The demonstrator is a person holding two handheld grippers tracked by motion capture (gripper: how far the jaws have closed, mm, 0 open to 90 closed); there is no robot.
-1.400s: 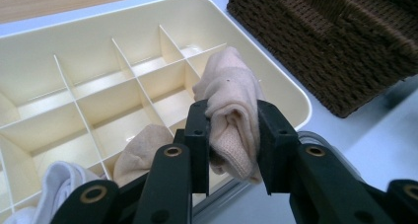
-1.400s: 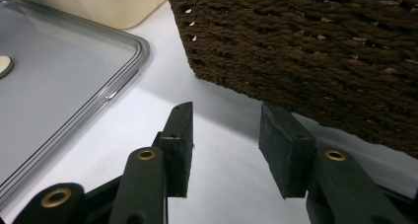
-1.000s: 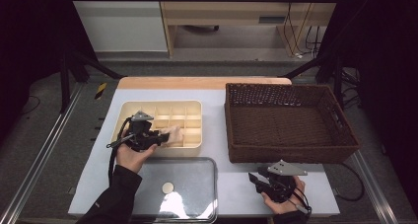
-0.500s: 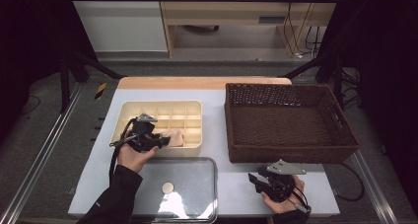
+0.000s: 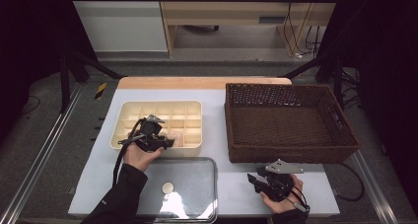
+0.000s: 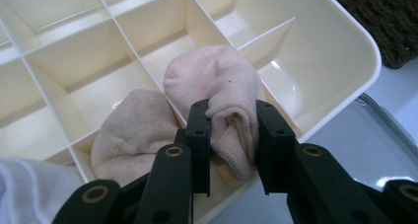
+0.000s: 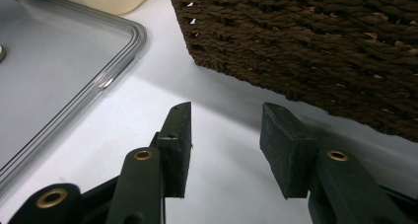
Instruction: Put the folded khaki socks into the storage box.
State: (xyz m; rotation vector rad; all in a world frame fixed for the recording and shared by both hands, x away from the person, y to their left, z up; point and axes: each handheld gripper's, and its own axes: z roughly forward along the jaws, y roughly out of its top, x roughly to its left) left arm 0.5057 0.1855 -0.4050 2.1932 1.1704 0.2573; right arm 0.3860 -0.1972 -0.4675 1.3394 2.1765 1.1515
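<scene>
A cream divided tray (image 5: pixel 162 103) lies on the left half of the table. My left gripper (image 5: pixel 165 141) reaches into its near row of compartments (image 6: pixel 365 56). Its jaws (image 6: pixel 231 115) are shut on a rolled pale pink sock (image 6: pixel 217 81), which drapes over a divider. A second pink sock (image 6: pixel 133 125) sits bunched in the compartment beside it. My right gripper (image 5: pixel 254 179) rests low at the table's near right, pointing left. In its own view the right gripper (image 7: pixel 226 135) is open with only bare white table between the pads.
A dark woven basket (image 5: pixel 291 154) stands at the right, its wall close ahead of the right gripper (image 7: pixel 320 36). A clear plastic lid (image 5: pixel 182 184) with a small round disc (image 5: pixel 168 187) lies in front of the tray. A white cloth (image 6: pixel 29 184) shows at the tray's near corner.
The left hand has shifted slightly to the right over the tray, the pink sock still in its jaws. The right hand has stayed where it was.
</scene>
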